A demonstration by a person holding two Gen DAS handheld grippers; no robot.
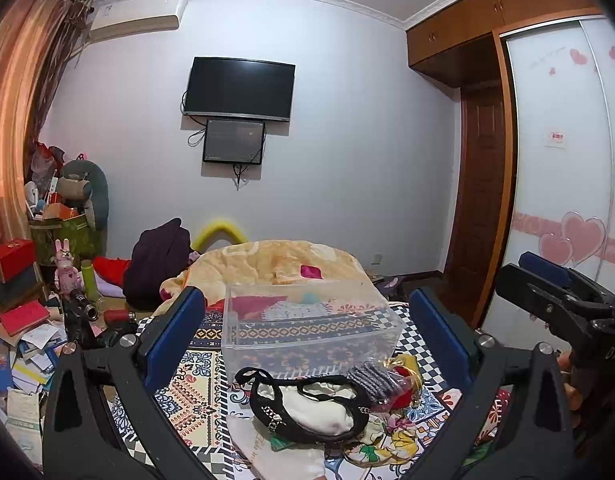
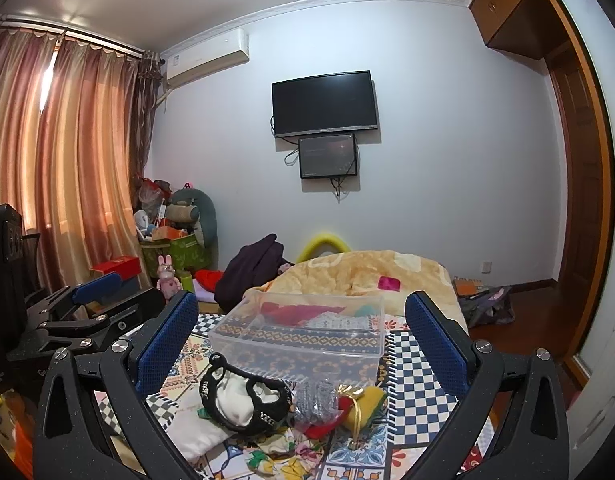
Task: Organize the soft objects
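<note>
A pile of soft things lies on the patterned bedspread: a white cloth with a black lace garment (image 1: 307, 404) (image 2: 243, 398) on it, grey knitted socks in plastic (image 1: 373, 380) (image 2: 313, 400), a yellow-red item (image 2: 363, 400) and a floral cloth (image 1: 379, 440) (image 2: 283, 456). Behind the pile stands a clear plastic box (image 1: 307, 320) (image 2: 303, 332). My left gripper (image 1: 307, 332) is open above the pile and holds nothing. My right gripper (image 2: 301, 336) is open and holds nothing; it also shows at the right of the left wrist view (image 1: 547, 280).
A beige blanket (image 1: 275, 260) (image 2: 367, 272) is heaped behind the box. A dark garment (image 1: 159, 256) lies at its left. Books, boxes and toys clutter the floor at left (image 1: 23, 320). A wardrobe (image 1: 559, 160) stands at right.
</note>
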